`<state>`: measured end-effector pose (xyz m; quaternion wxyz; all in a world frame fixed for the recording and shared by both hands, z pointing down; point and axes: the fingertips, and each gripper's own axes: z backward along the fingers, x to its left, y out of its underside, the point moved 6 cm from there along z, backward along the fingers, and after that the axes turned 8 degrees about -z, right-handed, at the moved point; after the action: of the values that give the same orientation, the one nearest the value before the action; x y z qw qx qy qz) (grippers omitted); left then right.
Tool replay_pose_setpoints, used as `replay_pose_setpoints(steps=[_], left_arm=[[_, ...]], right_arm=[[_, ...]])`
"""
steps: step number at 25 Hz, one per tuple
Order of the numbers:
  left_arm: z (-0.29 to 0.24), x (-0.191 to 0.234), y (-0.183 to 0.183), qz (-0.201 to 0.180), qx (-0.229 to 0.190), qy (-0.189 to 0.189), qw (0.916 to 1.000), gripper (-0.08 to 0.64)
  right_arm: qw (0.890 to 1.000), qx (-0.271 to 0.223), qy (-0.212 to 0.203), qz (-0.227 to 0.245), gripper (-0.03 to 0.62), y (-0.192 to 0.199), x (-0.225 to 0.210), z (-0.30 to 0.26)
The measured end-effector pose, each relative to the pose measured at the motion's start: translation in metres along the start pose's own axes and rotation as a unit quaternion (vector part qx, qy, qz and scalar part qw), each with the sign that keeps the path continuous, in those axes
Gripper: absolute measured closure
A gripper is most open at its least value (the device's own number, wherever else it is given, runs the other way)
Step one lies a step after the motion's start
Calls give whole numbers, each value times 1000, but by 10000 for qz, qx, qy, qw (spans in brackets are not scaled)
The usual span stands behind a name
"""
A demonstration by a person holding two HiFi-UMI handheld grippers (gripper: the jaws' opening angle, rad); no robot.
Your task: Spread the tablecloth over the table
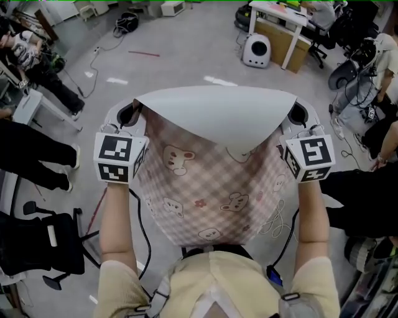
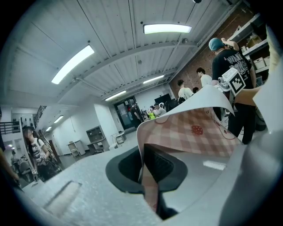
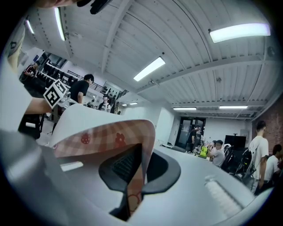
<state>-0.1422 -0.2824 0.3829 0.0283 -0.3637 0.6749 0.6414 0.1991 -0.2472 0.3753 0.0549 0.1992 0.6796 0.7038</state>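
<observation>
In the head view the tablecloth [image 1: 211,186], pink checked with bear prints and white on its back, hangs stretched between both grippers above the floor. Its top edge curls over toward me, so the white side shows. My left gripper [image 1: 132,115] is shut on the cloth's left corner and my right gripper [image 1: 298,115] on the right corner. The left gripper view has the cloth [image 2: 194,130] pinched between the dark pads of the left gripper [image 2: 148,174]. The right gripper view has the cloth [image 3: 106,134] clamped in the right gripper [image 3: 135,172]. No table is in view.
Grey floor lies below the cloth. A white rounded box [image 1: 256,49] stands beside a desk [image 1: 280,17] at the back right. An office chair [image 1: 43,245] is at my left. People stand along the left and right edges, and cables [image 1: 93,62] run over the floor.
</observation>
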Motion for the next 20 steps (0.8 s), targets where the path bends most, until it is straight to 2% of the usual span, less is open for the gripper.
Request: replay_pose_setpoints(steps=[6, 11, 15, 17, 20], left_arm=[[-28, -7, 26, -45, 383, 253, 9989, 552], [-57, -8, 47, -49, 780, 523, 9956, 552], [-85, -11, 75, -148, 1057, 721, 9917, 552], [-103, -3, 68, -178, 1266, 898, 9877, 552], [-101, 10, 29, -240, 1689, 1147, 9786, 552]], right_arm=[[9995, 269, -170, 89, 581, 36, -4, -22], [9974, 627, -328, 136, 581, 60, -11, -47], [9948, 907, -450, 116, 581, 93, -12, -72], [9919, 1131, -565, 105, 581, 89, -24, -88], [9856, 1488, -801, 106, 580, 49, -43, -87]])
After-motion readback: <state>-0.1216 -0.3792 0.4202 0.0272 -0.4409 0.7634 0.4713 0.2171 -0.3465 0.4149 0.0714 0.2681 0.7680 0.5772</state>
